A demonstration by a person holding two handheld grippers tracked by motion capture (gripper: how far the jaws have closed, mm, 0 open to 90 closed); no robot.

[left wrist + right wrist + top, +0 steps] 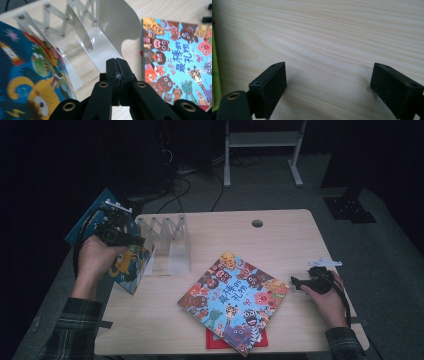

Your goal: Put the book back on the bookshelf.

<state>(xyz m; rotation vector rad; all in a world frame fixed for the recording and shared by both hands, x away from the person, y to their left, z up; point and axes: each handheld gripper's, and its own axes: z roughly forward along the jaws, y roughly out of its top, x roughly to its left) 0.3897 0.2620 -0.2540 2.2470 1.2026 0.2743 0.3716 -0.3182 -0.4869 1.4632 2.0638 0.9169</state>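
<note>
The blue book [127, 262] stands tilted on the table's [280, 230] left edge, just left of the rack [170, 242] and leaning toward it. Its long axis runs from the table up and away to the left, with the upper end past the table edge. The left gripper [131, 239] sits against the book's upper right edge, between the book and the rack. In the left gripper view its jaws are pressed fully together with nothing between them, while the book cover [30, 75] lies just to the left of the jaws; whether the gripper body touches the book cannot be told. The nearest rack slot [100, 47] lies directly ahead of the jaws.

The left hand is the nearer one by far. The right gripper [296, 282] rests on the table well right of the rack, jaws spread wide and empty. The animal book [232, 300] lies flat between the rack and the right gripper, on top of a red book [212, 340].

Judgement: the coming move turns on swinging the blue book rightward into the slot.
</note>
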